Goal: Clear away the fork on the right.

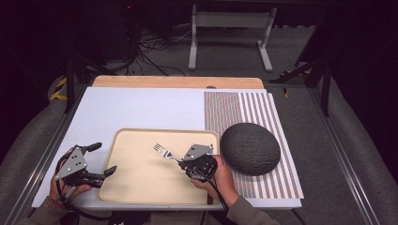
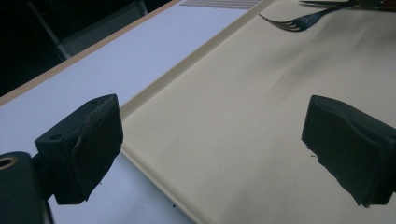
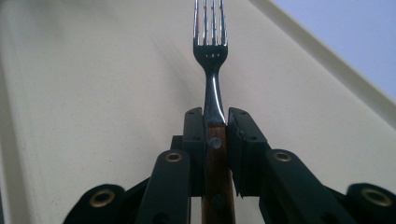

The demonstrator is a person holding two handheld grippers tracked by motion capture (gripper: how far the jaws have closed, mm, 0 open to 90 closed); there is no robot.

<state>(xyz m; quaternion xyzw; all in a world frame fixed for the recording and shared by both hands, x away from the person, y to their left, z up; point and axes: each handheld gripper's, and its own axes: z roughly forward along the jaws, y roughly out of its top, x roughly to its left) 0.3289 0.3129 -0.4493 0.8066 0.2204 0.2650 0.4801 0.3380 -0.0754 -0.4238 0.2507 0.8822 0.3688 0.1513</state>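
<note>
Fork clamped in right gripper: the jaws pinch the wooden handle from both sides just behind where metal neck meets wood, one rivet visible between the pads. Tines project straight ahead of the jaws, away from the hand, in line with the gripper's axis. In the high view the fork sticks out up and to the left of the right gripper, its tines over the middle of the cream tray. A faint shadow lies on the tray surface under the tines (whether they touch the tray I cannot tell).

Left gripper sits at the tray's left rim, jaws spread wide apart, nothing between them. Its own view has one pad over the white table top just outside the rim and the other over the tray floor; the fork shows far off at the top edge, well apart from these jaws.

Dark grey round cushion-like object lies right of the tray, on a striped mat, near the right hand.
</note>
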